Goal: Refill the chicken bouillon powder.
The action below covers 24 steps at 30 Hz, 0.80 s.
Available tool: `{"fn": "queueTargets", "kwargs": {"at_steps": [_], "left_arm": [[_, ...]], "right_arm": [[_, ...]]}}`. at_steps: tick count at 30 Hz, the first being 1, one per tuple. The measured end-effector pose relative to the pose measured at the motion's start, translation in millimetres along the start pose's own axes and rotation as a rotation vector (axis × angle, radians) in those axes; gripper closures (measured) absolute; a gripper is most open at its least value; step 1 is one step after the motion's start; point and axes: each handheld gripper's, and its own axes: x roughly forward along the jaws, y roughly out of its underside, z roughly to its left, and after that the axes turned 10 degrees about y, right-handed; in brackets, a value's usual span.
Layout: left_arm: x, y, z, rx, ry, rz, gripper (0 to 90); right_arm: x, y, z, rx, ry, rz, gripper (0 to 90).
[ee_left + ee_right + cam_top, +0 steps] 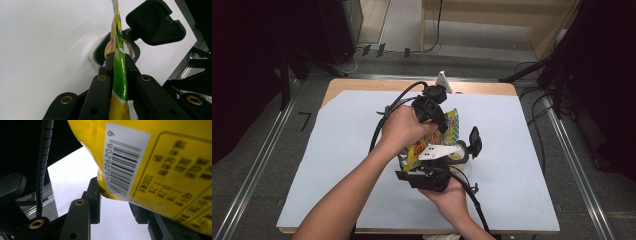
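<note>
A yellow and green snack bag (453,122) hangs between both grippers above the middle of the white-covered table (337,165). My left gripper (438,124) comes down from above, and in the left gripper view its jaws (117,60) are clamped on the bag's thin sealed edge (120,80). My right gripper (417,165) reaches up from below. In the right gripper view the bag's lower corner (110,192), next to a barcode, sits pinched between its jaws (115,195).
A black container (464,150) with a pale rim lies on the sheet just right of the bag, its hinged lid (475,141) standing open; it appears under the bag as container (100,51) and lid (155,22). Cables trail from both grippers.
</note>
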Motion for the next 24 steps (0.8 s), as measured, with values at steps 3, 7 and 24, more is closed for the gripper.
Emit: {"fn": "queueTargets", "kwargs": {"at_steps": [3,7,24], "left_arm": [[0.2,-0.2,0.4,-0.006,0.005,-0.006,86.6],[0.7,-1.2,2.6,-0.011,0.011,-0.006,86.1],[-0.4,-2.2,5.0,-0.023,0.014,0.007,85.9]], "right_arm": [[-0.3,-0.3,-0.1,0.000,0.000,-0.001,66.0],[0.2,-0.5,-1.1,0.010,-0.002,0.001,65.7],[-0.3,-1.5,-0.6,0.012,-0.015,-0.001,65.7]]}}
